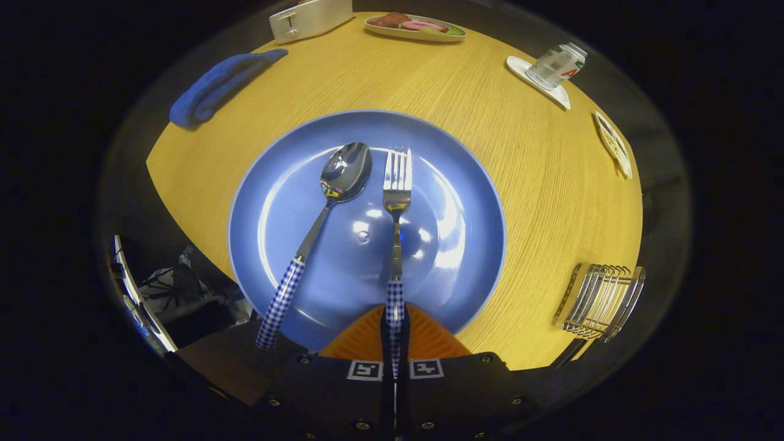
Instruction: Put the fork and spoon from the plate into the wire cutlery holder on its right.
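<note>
Gripper view. Round wooden table (490, 122), yellow grain. Large blue plate (465, 184) sits at the near edge of the table, just ahead of the fingers.

On the plate: spoon (334, 202) and fork (396, 202), both with steel heads and blue-white checked handles. Spoon lies to the left, bowl up, its handle slanting out over the plate's near-left rim and past the table edge. Fork lies beside it, tines pointing away toward the table's far side, handle running straight back.

Gripper (395, 331): fingers clenched on the fork's handle end, one on each side, no gap visible between them and the handle. Fork head rests on or very near the plate; cannot tell if lifted.

Wire cutlery holder (600, 300) stands at the table's near-right edge, well apart from the plate, nothing visible in it.

Far side of the table: folded blue cloth (220, 82) at the far-left edge; white box (309, 18) beyond it; oval dish with food (415, 27) at the far edge; small bottle (556, 64) on a white coaster at far right; a small patterned dish (614, 144) on the right edge.
</note>
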`<control>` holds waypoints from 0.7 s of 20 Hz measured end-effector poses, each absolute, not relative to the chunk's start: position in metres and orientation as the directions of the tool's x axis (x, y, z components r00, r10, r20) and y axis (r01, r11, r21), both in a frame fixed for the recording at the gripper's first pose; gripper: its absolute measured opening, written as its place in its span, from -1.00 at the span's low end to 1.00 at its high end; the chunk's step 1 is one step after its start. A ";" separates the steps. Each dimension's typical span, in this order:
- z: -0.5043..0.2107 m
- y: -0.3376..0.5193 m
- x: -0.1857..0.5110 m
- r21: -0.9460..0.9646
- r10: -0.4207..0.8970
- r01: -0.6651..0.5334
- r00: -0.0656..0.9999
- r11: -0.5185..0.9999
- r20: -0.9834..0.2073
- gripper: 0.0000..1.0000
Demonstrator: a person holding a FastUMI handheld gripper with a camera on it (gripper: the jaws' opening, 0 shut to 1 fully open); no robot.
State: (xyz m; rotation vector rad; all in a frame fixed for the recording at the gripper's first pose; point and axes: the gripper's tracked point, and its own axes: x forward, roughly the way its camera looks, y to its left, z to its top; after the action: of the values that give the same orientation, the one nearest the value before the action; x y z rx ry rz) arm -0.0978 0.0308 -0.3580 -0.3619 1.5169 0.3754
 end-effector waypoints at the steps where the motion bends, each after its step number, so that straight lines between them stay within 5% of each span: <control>1: -0.355 0.032 -0.098 0.017 0.025 -0.449 0.012 0.894 -1.000 -0.97; 14: -0.247 -0.087 -0.109 -0.120 -0.139 -0.486 -0.003 0.866 -0.990 -0.96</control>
State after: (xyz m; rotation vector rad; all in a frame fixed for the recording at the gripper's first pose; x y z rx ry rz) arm -0.1092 -0.0868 -0.2468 -0.5060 1.5697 0.2921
